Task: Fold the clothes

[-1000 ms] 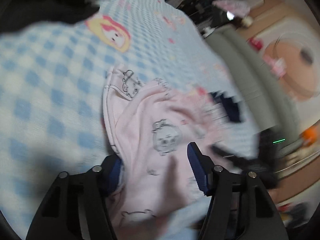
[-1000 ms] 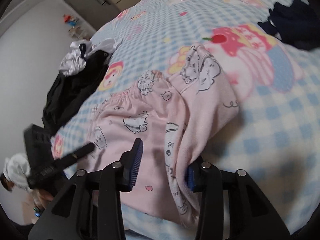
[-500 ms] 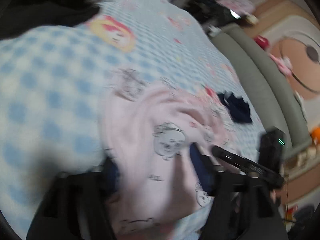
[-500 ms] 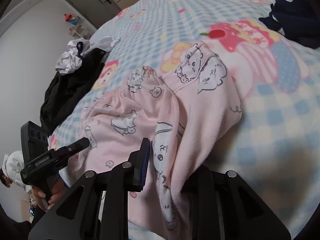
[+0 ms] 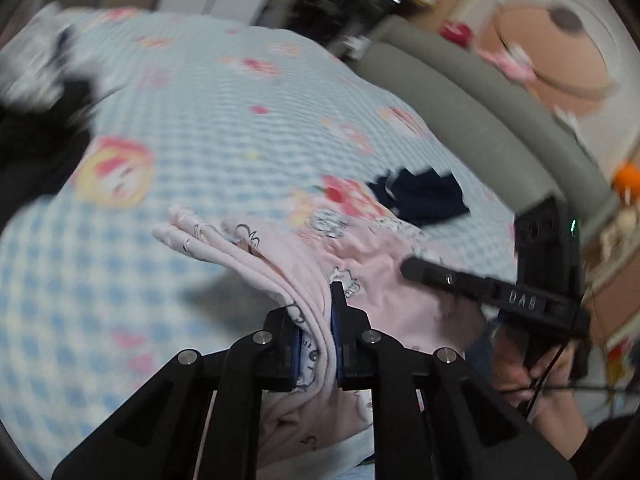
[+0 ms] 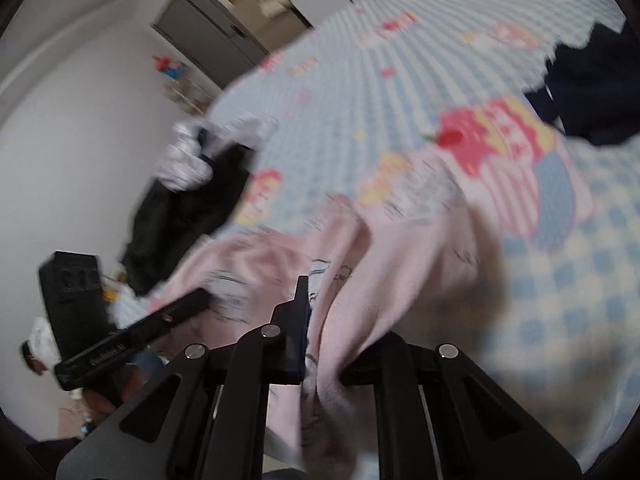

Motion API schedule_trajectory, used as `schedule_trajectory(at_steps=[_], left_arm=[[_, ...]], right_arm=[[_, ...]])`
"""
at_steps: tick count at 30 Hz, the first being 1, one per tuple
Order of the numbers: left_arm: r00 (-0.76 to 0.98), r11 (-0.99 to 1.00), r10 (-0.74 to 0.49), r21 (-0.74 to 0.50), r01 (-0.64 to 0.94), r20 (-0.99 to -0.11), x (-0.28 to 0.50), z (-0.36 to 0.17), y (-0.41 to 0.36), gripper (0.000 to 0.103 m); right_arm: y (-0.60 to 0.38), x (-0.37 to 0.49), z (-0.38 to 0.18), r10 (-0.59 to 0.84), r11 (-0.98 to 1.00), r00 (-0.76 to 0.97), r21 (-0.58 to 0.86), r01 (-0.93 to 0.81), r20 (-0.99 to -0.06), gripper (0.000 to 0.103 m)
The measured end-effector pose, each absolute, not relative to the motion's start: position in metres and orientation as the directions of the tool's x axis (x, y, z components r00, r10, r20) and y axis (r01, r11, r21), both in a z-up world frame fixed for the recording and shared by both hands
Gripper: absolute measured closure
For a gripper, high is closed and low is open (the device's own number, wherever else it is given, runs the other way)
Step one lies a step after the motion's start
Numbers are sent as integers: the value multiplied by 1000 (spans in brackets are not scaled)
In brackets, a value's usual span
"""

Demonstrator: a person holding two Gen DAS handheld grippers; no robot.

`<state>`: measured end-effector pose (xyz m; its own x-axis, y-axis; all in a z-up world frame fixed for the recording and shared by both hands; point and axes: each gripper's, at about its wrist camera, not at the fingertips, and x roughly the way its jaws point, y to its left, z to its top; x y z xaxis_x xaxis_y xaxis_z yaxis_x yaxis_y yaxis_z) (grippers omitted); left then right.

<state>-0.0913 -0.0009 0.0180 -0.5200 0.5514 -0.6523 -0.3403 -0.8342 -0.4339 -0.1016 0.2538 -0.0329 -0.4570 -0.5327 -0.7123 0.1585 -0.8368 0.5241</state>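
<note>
Bed [image 5: 224, 128]: covered by a blue-and-white checked cartoon-print sheet. Black clothing pile [image 6: 188, 220] lies at its far edge beside the wall; a white garment [image 6: 184, 156] sits on top of that pile. Pink printed garment [image 5: 384, 272]: bunched on the near part of the bed, partly lifted. Dark navy item [image 5: 420, 200]: lying on the sheet just beyond the pink garment. Left claw [image 5: 315, 344]: closed, pinching several layers of the pink garment's edge. Right claw [image 6: 320, 356]: closed, clamped on a fold of the same garment.
</note>
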Motion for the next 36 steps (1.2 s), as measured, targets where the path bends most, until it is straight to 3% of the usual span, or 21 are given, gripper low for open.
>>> schedule_trajectory(at_steps=[2,6,10,11,12,13,14,16,17,18,27,33,36], left_arm=[[-505,-850,522,-373,-372,-687,-100,23,20,90],[-480,-860,510,-402,-316,-714,-108,13,26,90],[-504,-878,477,-420,-231,-720,-98,-2,3,90],[-509,-882,466,-427,-200,-724,-95,-8,-7,90],[-502,-884,459,-433,-176,-733,-94,-15,-14,90],[-494,-886,452,-437,-152,-743,-93,-21,-21,90],[-480,-890,442,-437,-130,-758,-93,-28,-25,90],[-478,-893,439,-426,-142,-761,-90,-26,-23,93],[-486,-894,440,-417,-162,-755,-88,-22,-20,94],[-496,-890,452,-412,-196,-741,-87,-12,-14,94],[-542,-827,561,-392,-403,-626,-109,75,51,94],[-450,-732,681,-528,-430,-577,-154,74,117,94],[-431,-715,698,-534,-451,-572,-172,68,163,94]], right_arm=[[259,-102,-24,-533,-836,-469,524,163,-704,94],[271,-102,-11,-533,-835,-485,525,165,-694,94],[283,-97,-38,-559,-821,-418,549,158,-716,91],[281,-99,-46,-563,-820,-390,549,160,-728,88],[277,-102,-57,-562,-823,-357,544,160,-746,74],[273,-106,-67,-561,-826,-323,539,161,-762,66],[268,-109,-77,-550,-835,-297,527,161,-780,65],[264,-113,-86,-535,-844,-289,514,152,-794,80],[264,-113,-82,-536,-844,-300,514,156,-789,93],[264,-112,-71,-542,-840,-324,516,170,-776,96],[292,-106,19,-597,-796,-486,546,260,-638,98],[360,-111,37,-548,-813,-559,553,182,-622,98],[399,-119,29,-503,-824,-590,556,107,-632,98]])
